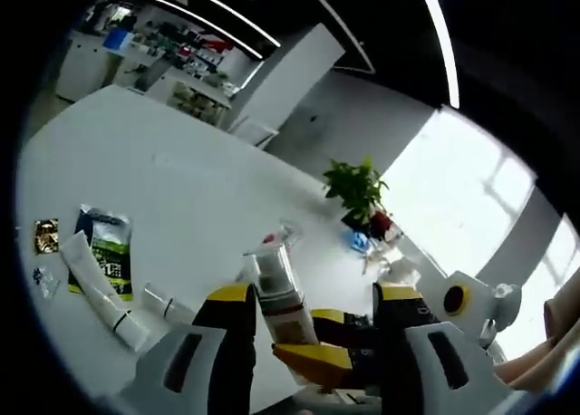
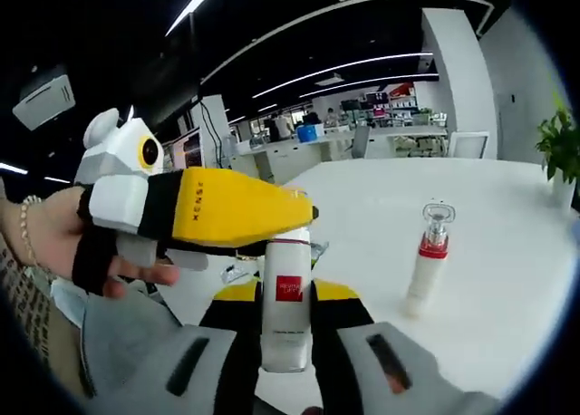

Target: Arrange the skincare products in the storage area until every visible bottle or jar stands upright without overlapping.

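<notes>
The right gripper (image 2: 286, 317) pinches a white bottle (image 2: 287, 306) upright over the white table (image 2: 507, 252), the left gripper (image 1: 313, 329) is spread wide beside it, and a pump bottle (image 2: 428, 261) stands nearby.

Pump bottle (image 2: 429, 261) upright on table (image 2: 507, 252) — right of tongs-held bottle (image 2: 287, 311)

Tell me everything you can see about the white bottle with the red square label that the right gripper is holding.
The white cylindrical bottle with a red square label stands upright between the right gripper's yellow-and-black fingers, which press on both of its sides. It looks like smooth, glossy plastic, with small print under the label that is too fine to read. A thin red band rings it near the top. The left gripper's yellow finger crosses its upper end, hiding the cap. The white table lies behind it.
</notes>
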The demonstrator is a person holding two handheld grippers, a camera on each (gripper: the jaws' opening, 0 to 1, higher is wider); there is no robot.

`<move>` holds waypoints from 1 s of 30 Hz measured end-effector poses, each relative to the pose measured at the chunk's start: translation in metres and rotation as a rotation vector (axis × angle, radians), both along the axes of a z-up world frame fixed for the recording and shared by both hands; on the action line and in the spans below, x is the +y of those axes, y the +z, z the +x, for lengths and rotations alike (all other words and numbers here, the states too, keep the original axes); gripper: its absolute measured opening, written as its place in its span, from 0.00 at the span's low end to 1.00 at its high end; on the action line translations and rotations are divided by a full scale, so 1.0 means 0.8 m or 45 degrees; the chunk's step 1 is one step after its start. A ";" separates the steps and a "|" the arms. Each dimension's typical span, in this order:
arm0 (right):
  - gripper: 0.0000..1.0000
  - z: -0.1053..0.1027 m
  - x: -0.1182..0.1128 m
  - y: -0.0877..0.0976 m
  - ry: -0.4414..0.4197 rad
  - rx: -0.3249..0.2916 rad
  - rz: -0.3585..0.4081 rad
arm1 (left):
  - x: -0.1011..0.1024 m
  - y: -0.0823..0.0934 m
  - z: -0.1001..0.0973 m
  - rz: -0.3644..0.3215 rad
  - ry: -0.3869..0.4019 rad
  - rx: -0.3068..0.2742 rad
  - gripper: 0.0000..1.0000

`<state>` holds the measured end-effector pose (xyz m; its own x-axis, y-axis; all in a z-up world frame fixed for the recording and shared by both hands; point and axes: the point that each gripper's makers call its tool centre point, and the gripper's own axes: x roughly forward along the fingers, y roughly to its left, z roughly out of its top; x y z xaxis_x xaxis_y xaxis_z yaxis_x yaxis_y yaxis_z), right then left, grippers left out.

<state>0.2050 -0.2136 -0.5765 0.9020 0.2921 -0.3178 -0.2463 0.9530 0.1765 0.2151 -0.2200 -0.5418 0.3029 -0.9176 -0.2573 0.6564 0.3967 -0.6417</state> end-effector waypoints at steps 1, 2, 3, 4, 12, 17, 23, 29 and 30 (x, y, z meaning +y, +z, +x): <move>0.19 0.000 -0.002 0.000 0.002 -0.001 -0.002 | 0.000 -0.002 0.002 0.001 0.002 0.007 0.41; 0.19 -0.001 -0.005 0.000 0.002 -0.001 -0.001 | 0.000 -0.003 0.003 -0.001 0.003 0.012 0.39; 0.19 -0.001 -0.007 0.000 0.001 -0.002 0.002 | 0.000 -0.004 0.004 -0.001 0.003 0.015 0.36; 0.19 -0.001 -0.009 0.001 0.004 -0.007 0.009 | -0.001 -0.004 0.005 0.002 0.003 0.015 0.33; 0.19 -0.002 -0.017 0.004 0.027 -0.026 0.011 | -0.007 -0.011 0.011 0.020 -0.018 0.000 0.18; 0.20 -0.004 -0.027 0.001 0.031 -0.022 -0.021 | -0.018 -0.014 0.008 0.012 -0.051 0.029 0.17; 0.20 -0.003 -0.044 0.000 0.043 -0.034 -0.157 | -0.034 -0.013 0.006 -0.013 -0.096 0.069 0.16; 0.22 -0.014 -0.047 -0.004 0.175 -0.042 -0.038 | -0.045 -0.005 -0.016 -0.067 -0.354 -0.030 0.14; 0.22 -0.015 -0.048 -0.004 0.191 -0.048 -0.031 | -0.047 -0.005 -0.017 -0.062 -0.367 -0.060 0.14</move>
<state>0.1928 -0.2523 -0.5797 0.8603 0.4169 -0.2933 -0.3921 0.9089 0.1420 0.2016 -0.2577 -0.5456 0.0384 -0.9784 -0.2031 0.7670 0.1591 -0.6217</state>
